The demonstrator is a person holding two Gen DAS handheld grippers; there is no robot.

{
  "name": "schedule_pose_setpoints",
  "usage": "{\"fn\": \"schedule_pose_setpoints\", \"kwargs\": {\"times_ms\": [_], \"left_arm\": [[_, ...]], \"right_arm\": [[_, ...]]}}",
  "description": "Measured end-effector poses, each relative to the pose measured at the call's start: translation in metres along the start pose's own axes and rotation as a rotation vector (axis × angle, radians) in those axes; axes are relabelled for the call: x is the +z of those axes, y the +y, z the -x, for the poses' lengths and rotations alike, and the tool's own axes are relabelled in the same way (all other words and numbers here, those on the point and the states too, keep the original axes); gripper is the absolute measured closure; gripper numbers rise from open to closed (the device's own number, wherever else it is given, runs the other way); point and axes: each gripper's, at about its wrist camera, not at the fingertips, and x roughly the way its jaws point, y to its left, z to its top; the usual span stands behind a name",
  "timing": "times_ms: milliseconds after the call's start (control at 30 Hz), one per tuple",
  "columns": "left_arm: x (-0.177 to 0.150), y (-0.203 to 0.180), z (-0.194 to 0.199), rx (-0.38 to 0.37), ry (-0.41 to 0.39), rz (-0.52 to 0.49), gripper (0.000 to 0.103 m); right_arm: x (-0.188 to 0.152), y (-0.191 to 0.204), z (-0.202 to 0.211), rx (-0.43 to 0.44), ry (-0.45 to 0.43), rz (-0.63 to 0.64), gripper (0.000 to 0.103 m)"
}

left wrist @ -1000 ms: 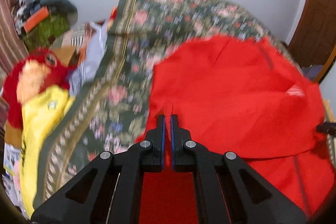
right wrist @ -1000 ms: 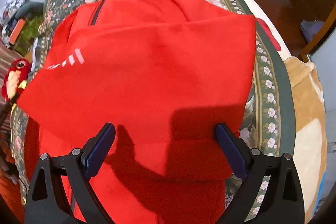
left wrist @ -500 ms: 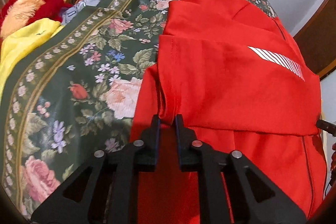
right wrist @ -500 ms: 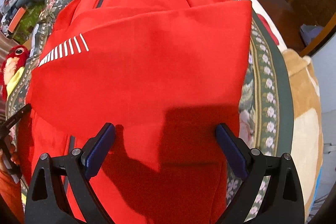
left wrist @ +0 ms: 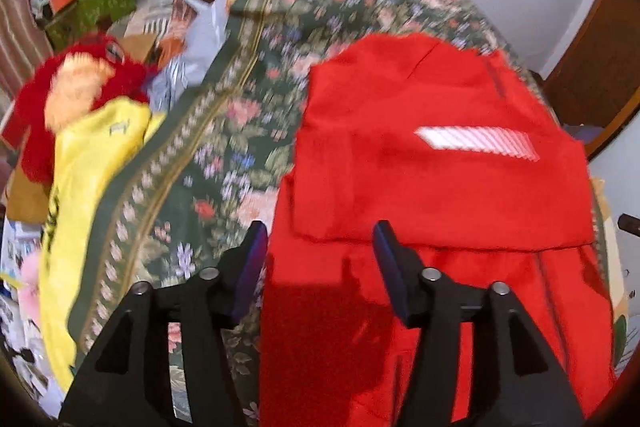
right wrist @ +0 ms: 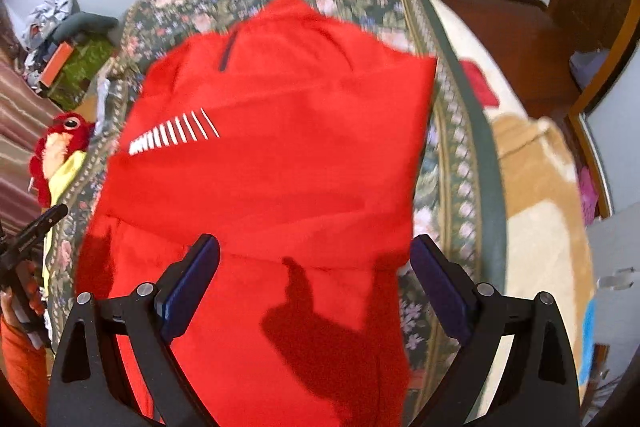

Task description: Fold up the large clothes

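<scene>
The floral bedspread, dark green with pink and white blossoms and a banded border, covers the bed and serves as the reference surface. The red garment lies flat on the bedspread toward its right half in the left wrist view and near its centre in the right wrist view. One panel of the garment is folded over the rest, with its lower edge running across the cloth just ahead of both sets of fingers. A white striped logo sits on the folded panel; a dark zipper line shows near the garment's far end.

Beyond the bedspread's left border lie a yellow cloth and, touching its far end, a red plush toy. A tan and cream blanket lies past the bedspread's right border.

The left gripper hangs above the near left edge of the garment. Its jaws have just been opening and now stand apart; no cloth is between them, and the pads touch nothing. The right gripper hangs above the near part of the garment with its jaws set wide apart and nothing clamped. Its shadow falls on the red cloth below. The left gripper also shows at the left edge of the right wrist view, beside the bedspread's border.
</scene>
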Motion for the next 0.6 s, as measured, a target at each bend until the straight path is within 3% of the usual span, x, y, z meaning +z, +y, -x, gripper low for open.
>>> {"fn": "schedule_pose_setpoints", "kwargs": {"times_ms": [133, 267, 600], "left_arm": [[0.029, -0.024, 0.018, -0.016, -0.064, -0.042, 0.033], [0.064, -0.05, 0.018, -0.07, -0.11, -0.065, 0.029], [0.164, -0.099, -0.054, -0.156, -0.101, -0.086, 0.023]], "right_arm": [[0.017, 0.003, 0.011, 0.006, -0.059, 0.022, 0.008], [0.047, 0.006, 0.011, -0.017, -0.11, 0.046, 0.008], [0.12, 0.007, -0.025, -0.028, -0.155, 0.092, 0.008]]}}
